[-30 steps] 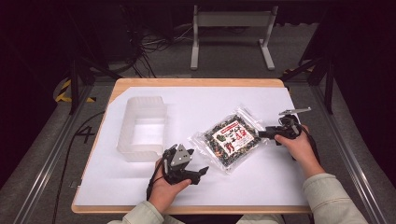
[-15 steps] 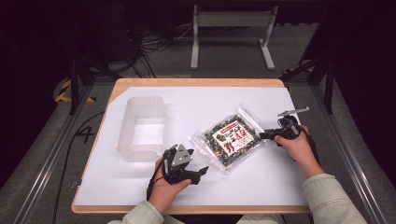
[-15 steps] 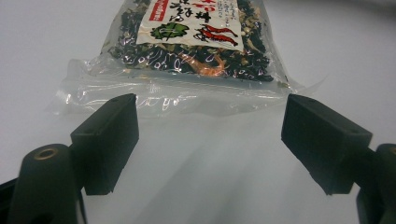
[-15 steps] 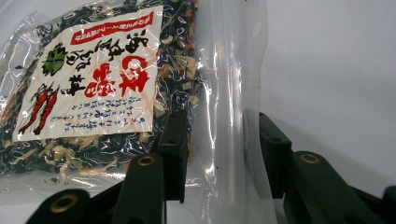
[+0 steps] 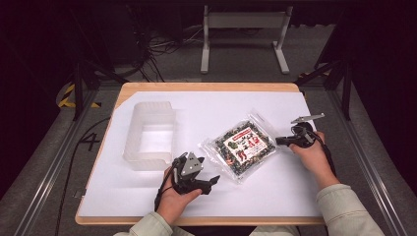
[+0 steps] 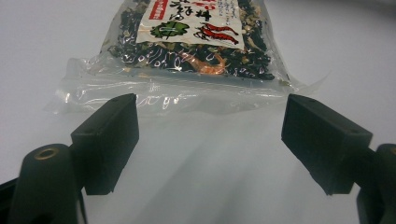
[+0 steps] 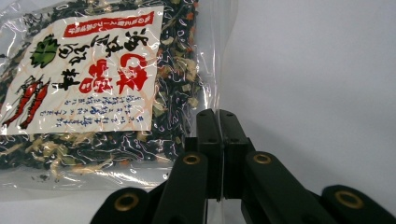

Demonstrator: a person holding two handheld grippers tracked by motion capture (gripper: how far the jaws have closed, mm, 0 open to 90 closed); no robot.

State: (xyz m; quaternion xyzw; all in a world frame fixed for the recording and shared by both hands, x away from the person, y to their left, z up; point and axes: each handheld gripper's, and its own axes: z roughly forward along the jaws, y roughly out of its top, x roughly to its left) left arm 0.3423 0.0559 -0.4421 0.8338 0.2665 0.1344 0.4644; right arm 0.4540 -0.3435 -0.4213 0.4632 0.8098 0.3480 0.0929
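Clear packet (image 5: 242, 149) of dried dark greens with a white and red label lying flat on the white bench (image 5: 206, 105), roughly at its middle, tilted cornerwise. Just left of it, apart from it, a see-through plastic tub (image 5: 149, 134), open side up.

Right hand-held gripper (image 5: 279, 140) at the packet's right edge, jaws just now closing and pressed together flat; in the right gripper view (image 7: 220, 122) clamped on the packet's clear sealed border, the thin film pinched between the pads beside the filled part (image 7: 98, 84).

Left hand-held gripper (image 5: 214, 180) resting low on the bench near the packet's front corner, jaws spread wide, nothing between them. In the left gripper view (image 6: 210, 126) both pads just short of the packet's clear edge (image 6: 187, 51), not touching it.
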